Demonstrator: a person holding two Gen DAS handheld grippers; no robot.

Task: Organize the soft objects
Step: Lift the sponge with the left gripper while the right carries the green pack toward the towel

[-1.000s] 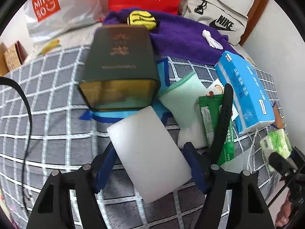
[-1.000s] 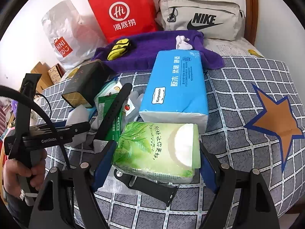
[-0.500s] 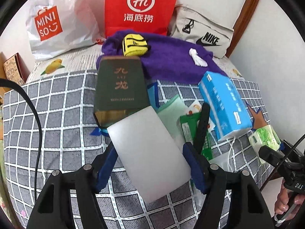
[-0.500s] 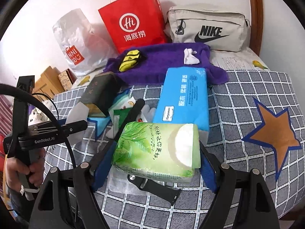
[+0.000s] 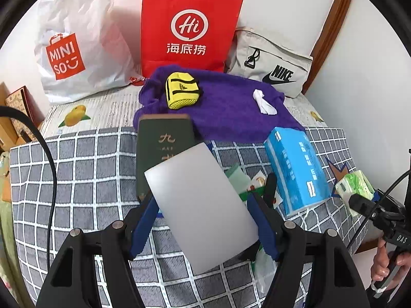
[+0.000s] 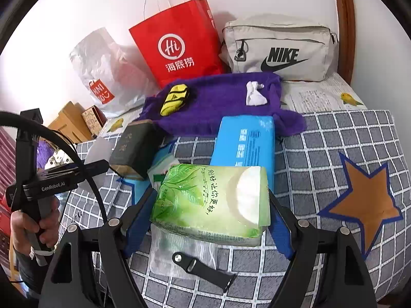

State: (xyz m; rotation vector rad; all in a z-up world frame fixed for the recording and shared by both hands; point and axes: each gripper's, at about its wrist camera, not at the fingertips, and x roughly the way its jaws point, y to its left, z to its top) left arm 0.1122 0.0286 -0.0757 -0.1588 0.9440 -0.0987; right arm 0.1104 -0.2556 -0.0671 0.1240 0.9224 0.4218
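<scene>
The white foam block (image 5: 200, 205) sat clamped between the blue pads of my left claw (image 5: 203, 220), low in the centre of the left wrist frame, held clear of the checked bedspread (image 5: 77, 179); it was tilted, its upper corner overlapping the dark green box (image 5: 159, 148) behind it; my right claw (image 6: 210, 218) was clamped on the green tissue pack (image 6: 213, 200) in the lower middle of the right wrist frame, the pack bulging between the pads.

Both things seemed to be in the air with no clear place yet chosen for them; I judged the purple towel (image 5: 226, 102) in the upper middle of the frame, with the yellow pouch (image 5: 182, 91) and a white scrap of cloth (image 5: 264, 102) on it, to be the likely spot.

The risks I saw: the foam was gripped near one end only, so it could have pivoted or slipped out if I swung it fast; the tissue pack was soft and slick, so it could have squeezed out of the pads; a carry toward the towel passed over the green box and the blue tissue box (image 6: 244, 143), and a low pass could have knocked them; the black strap (image 6: 203, 269) lay beneath the right claw, apart from it.
</scene>
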